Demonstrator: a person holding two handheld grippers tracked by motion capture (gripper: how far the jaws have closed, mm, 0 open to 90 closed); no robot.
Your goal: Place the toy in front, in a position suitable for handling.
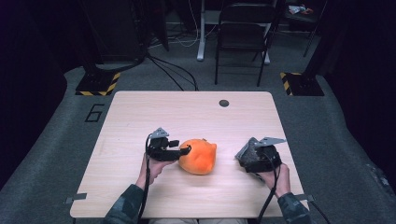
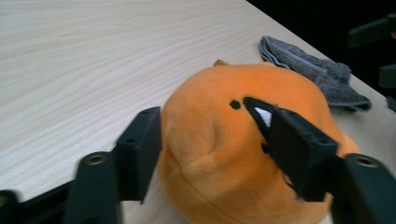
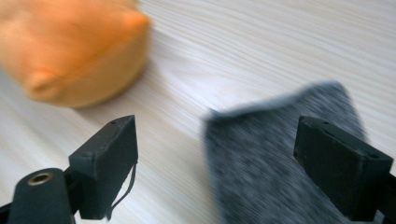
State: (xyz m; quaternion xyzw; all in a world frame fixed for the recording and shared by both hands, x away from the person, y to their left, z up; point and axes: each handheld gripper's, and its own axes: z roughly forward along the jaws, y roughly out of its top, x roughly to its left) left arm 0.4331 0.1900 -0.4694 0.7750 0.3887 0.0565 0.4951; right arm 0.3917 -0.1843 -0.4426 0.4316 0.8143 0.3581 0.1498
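Orange plush toy (image 1: 198, 156) sits mid-table (image 1: 187, 112); we see the left gripper (image 2: 212, 154) clamped around it. Right gripper (image 3: 243, 163) hangs open over a grey knit cloth (image 3: 275, 158) (blurred), just beside.

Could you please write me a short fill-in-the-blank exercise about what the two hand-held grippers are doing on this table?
1. The left hand-held gripper has its jaws on either side of a plush toy whose colour is ____.
2. Between the open jaws of the right hand-held gripper lies a knitted cloth coloured ____.
3. Both things rest on a light ____ table.

Missing words: orange; grey; wooden
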